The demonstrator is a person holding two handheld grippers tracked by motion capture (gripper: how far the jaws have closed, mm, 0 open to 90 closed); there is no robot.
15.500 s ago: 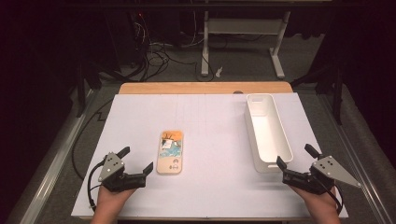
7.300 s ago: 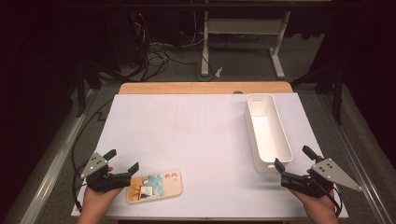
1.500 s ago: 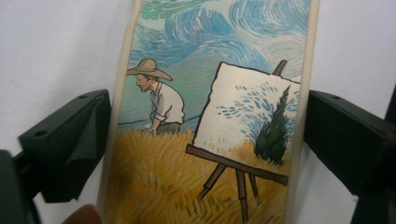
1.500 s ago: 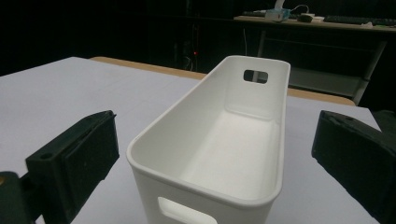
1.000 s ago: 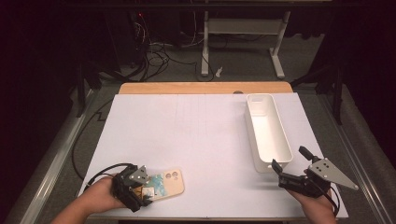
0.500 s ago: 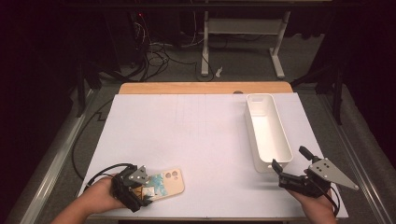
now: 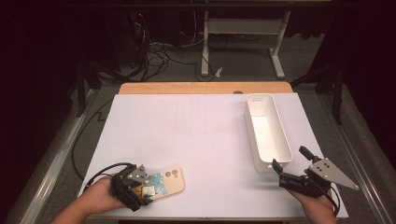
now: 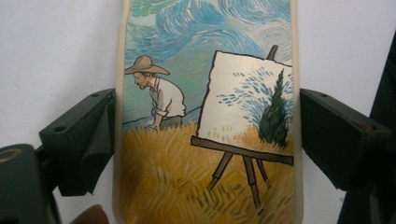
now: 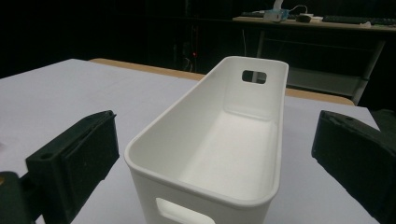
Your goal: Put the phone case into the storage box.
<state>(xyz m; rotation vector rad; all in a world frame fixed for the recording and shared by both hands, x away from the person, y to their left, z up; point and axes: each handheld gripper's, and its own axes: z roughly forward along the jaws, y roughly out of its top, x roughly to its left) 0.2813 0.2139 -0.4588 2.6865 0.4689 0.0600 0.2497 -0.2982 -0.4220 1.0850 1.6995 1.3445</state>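
Lying flat near the front left corner of the white worktop (image 7: 196, 135), a painted phone case (image 7: 163, 182) has its near end between the jaws of the left gripper (image 7: 140, 193), while the right gripper (image 7: 292, 168) hovers just before the near end of a long white bin (image 7: 266, 130). From the left gripper view, both jaws press the case's (image 8: 208, 116) cream edges. From the right gripper view, the jaws stand wide apart, framing the empty bin (image 9: 219, 140).
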